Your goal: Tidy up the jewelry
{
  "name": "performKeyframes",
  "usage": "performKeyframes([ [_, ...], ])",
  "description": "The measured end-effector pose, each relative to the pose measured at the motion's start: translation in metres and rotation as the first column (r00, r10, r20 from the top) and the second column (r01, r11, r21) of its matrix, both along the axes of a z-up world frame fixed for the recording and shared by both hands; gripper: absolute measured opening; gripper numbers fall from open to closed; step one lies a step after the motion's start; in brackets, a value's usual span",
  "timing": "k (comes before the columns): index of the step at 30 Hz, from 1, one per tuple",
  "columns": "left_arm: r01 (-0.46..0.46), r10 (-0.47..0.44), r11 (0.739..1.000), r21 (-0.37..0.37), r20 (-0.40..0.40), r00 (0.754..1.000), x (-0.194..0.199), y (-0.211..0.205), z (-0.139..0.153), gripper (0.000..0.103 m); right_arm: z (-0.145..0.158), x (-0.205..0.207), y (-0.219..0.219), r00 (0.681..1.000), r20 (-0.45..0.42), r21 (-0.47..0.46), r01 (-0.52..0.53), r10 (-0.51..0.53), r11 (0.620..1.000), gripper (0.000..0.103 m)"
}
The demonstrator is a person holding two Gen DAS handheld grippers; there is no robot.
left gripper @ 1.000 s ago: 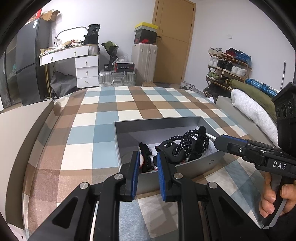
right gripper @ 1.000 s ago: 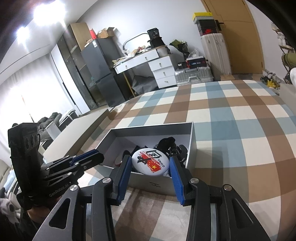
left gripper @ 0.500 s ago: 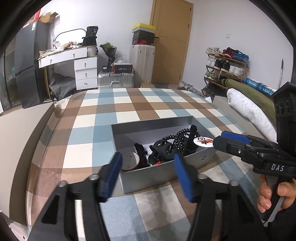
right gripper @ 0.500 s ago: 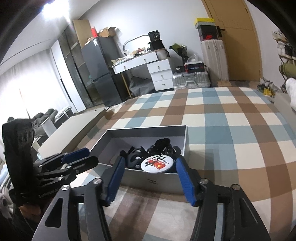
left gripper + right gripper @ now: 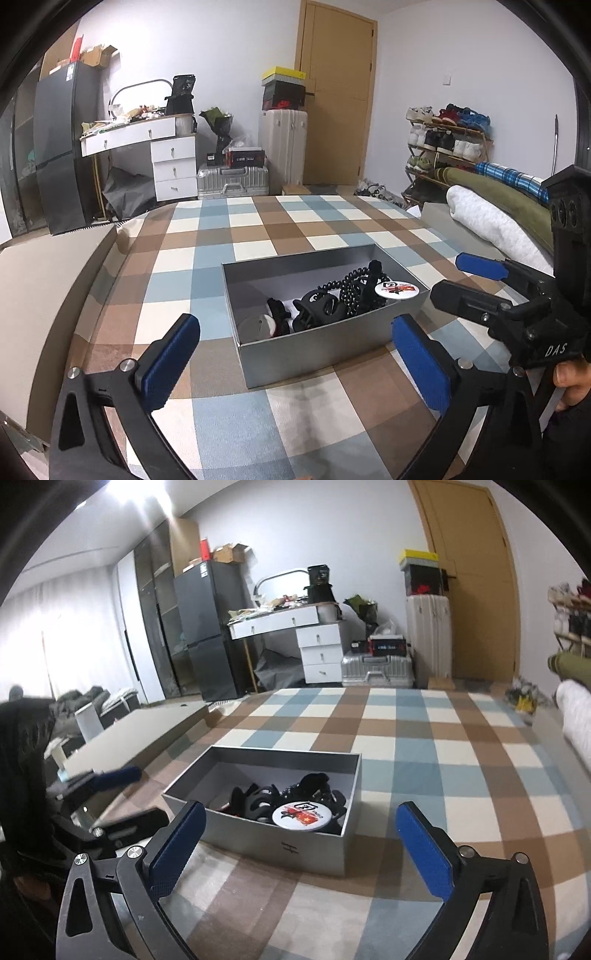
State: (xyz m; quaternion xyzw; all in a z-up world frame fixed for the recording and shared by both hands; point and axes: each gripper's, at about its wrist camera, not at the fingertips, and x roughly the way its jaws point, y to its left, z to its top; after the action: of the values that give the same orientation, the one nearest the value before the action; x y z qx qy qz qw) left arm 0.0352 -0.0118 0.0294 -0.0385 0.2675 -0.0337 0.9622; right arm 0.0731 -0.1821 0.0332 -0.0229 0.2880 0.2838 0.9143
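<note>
Left wrist view is showing a checked rug (image 5: 295, 229) that is covering the floor, and a grey box (image 5: 314, 343) is sitting on it. Both grippers are hovering just before the near wall of the box. The left gripper (image 5: 295, 363) is standing wide open with nothing between its blue pads, its jaws having just been opening. The right gripper (image 5: 299, 845) is also gaping fully and holding nothing, after the same opening. Inside the box, a black hair claw (image 5: 317, 306) and a black coiled band (image 5: 354, 291) are lying together. A round white badge (image 5: 302, 814) is resting on top of them, near the right end.
</note>
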Motion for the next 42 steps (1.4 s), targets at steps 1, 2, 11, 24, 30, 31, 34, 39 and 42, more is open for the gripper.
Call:
performKeyframes([
  [1, -0.003, 0.003, 1.0, 0.002, 0.004, 1.0, -0.001, 0.0, 0.0, 0.102, 0.0, -0.001, 0.0, 1.0, 0.005, 0.001, -0.004, 0.004, 1.0, 0.103],
  [2, -0.004, 0.004, 1.0, 0.003, 0.008, 1.0, -0.002, 0.0, -0.001, 0.102, 0.001, -0.002, 0.0, 1.0, 0.01, 0.006, -0.009, 0.009, 1.0, 0.103],
  [11, -0.036, 0.036, 0.999, 0.006, 0.01, 0.999, -0.007, 0.008, -0.013, 0.102, -0.001, -0.008, 0.0, 0.998, 0.042, 0.04, -0.047, 0.045, 0.998, 0.103],
  [24, -0.049, 0.048, 0.999, 0.01, 0.028, 0.998, -0.011, 0.008, -0.013, 0.102, -0.01, -0.011, -0.001, 0.997, 0.07, 0.042, -0.047, 0.044, 0.998, 0.103],
  [30, -0.056, 0.055, 0.998, 0.009, 0.026, 0.998, -0.011, 0.008, -0.012, 0.102, -0.01, -0.016, 0.003, 0.995, 0.087, 0.021, -0.059, 0.057, 0.998, 0.103],
  [31, -0.056, 0.056, 0.998, 0.01, 0.027, 0.998, -0.011, 0.007, -0.012, 0.102, -0.01, -0.017, 0.003, 0.995, 0.087, 0.018, -0.058, 0.056, 0.998, 0.103],
  [34, -0.051, 0.051, 0.999, 0.015, 0.029, 0.998, -0.01, 0.007, -0.012, 0.102, -0.01, -0.017, 0.003, 0.995, 0.087, 0.015, -0.051, 0.05, 0.999, 0.103],
  [39, -0.046, 0.044, 0.998, 0.032, 0.034, 0.998, -0.011, 0.004, -0.012, 0.102, -0.01, -0.016, 0.002, 0.995, 0.088, 0.019, -0.045, 0.043, 0.999, 0.103],
  [42, -0.044, 0.042, 0.998, 0.039, 0.035, 0.998, -0.011, 0.003, -0.012, 0.102, -0.01, -0.016, 0.002, 0.995, 0.085, 0.02, -0.044, 0.043, 0.999, 0.103],
])
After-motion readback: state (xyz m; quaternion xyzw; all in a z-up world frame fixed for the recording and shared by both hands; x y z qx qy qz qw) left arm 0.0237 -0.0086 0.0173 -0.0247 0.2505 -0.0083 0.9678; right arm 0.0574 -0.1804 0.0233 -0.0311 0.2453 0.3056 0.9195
